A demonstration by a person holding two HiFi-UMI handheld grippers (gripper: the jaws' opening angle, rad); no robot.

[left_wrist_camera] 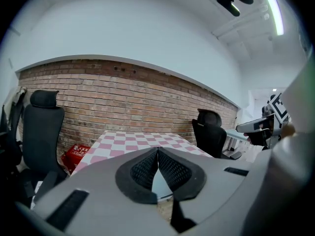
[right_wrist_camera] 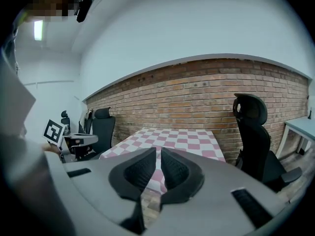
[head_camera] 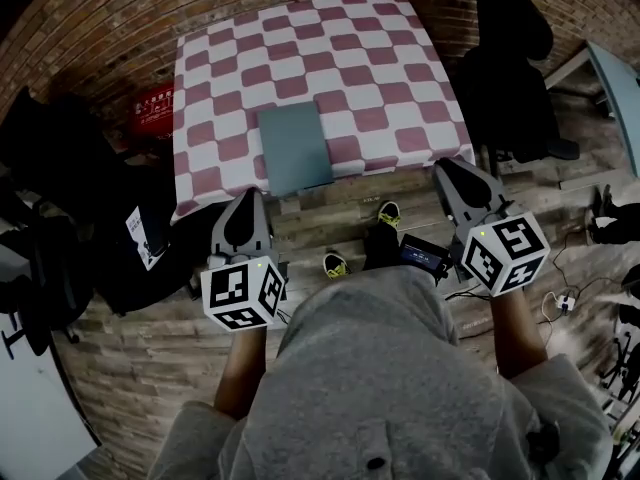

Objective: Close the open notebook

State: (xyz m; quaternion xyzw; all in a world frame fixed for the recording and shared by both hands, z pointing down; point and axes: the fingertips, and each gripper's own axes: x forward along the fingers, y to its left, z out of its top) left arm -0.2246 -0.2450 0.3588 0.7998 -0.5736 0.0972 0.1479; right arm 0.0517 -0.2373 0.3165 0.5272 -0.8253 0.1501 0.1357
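Brick wall: seen behind the table, running across the far side.
Plank floor: seen under the table and under the person.
Table: covered by a pink-and-white checked cloth, set against the wall.
Grey hoodie: worn by the person, filling the near part of the head view.
Black chair: stood just beside the table's right edge.
Notebook: laid flat on the cloth at the near edge, left of centre. Only 1 plain grey-green cover is shown, so it looks closed. It is touched by neither gripper.
Left gripper: held off the table's near edge, short of the notebook. Its jaw tips are pressed together and nothing is gripped.
Right gripper: held at the table's near right corner, well apart from the notebook. Only a thin slit is left between its jaws and nothing is carried.
Marker cubes: 1 is seen on the back of each gripper, left and right.
Red box: set on the floor by the table's far left corner.
Shoes: 2 are seen on the planks between the grippers.
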